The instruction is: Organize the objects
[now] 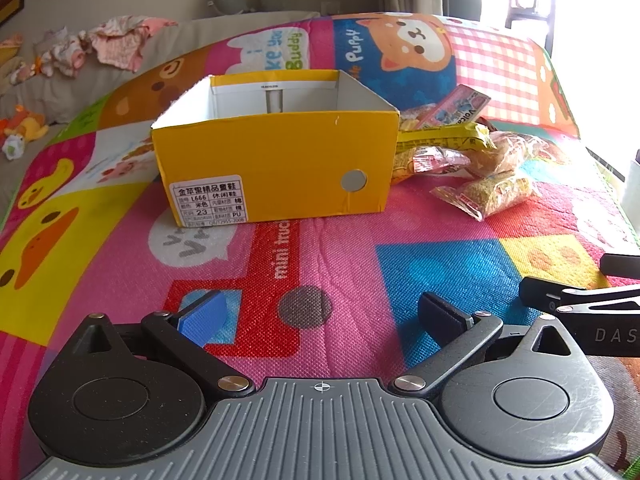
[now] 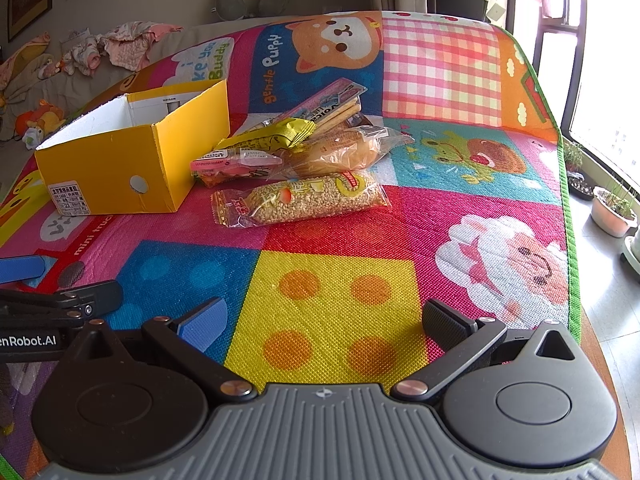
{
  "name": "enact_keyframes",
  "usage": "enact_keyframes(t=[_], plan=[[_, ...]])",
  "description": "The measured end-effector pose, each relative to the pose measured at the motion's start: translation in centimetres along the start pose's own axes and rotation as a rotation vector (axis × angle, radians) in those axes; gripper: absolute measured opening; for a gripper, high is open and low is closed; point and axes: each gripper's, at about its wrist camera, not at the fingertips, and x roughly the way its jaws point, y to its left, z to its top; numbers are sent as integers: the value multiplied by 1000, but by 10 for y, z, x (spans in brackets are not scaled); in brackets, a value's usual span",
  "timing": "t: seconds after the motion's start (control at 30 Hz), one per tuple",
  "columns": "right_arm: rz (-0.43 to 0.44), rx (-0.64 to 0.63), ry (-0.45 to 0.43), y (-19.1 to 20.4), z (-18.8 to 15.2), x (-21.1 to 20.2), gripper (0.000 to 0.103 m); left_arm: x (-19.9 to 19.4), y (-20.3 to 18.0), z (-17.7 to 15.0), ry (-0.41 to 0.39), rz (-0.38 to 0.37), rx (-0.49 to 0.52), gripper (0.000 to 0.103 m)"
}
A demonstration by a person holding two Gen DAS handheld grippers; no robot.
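Observation:
An open yellow shoe box (image 1: 276, 160) (image 2: 132, 160) stands on a colourful cartoon mat (image 1: 340, 264) (image 2: 336, 304); what shows of its inside is bare. To its right lies a pile of snack packets: a rice-puff bar (image 2: 304, 200) (image 1: 492, 194) in front, a wrapped bun (image 2: 340, 152), a yellow packet (image 2: 276, 136) (image 1: 440, 138), and a pink biscuit-stick pack (image 2: 324, 100) (image 1: 456, 110). My left gripper (image 1: 320, 316) is open, low over the mat, well short of the box. My right gripper (image 2: 324, 324) is open and holds nothing, short of the snacks.
The mat's right edge (image 2: 568, 184) drops to a floor with potted plants (image 2: 614, 208). Crumpled clothes (image 1: 116, 42) and soft toys (image 1: 28, 128) lie far left. The other gripper shows at each view's side (image 1: 580, 296) (image 2: 60, 300).

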Motion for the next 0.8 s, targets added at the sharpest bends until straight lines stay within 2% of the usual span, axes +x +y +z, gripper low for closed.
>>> enact_keyframes(t=[0.17,0.33,0.43,0.53,0.73,0.8], plan=[[16,-21,0,-2,2,2,103,-1,0,0,1,3,3,103],[28,-9,56,-3,10,4,103,-2,0,0,1,1,1,103],[-1,19,94,1,15,4,103,-1,0,1,1,1,2,103],[-35,34,60,5,7,0,103,-2,0,1,1,-3,5,103],[-15,30,170,1,22,6,103,-1,2,3,11,-13,14,103],[-11,35,133,0,17,2,103,1,3,5,19,-18,18,103]])
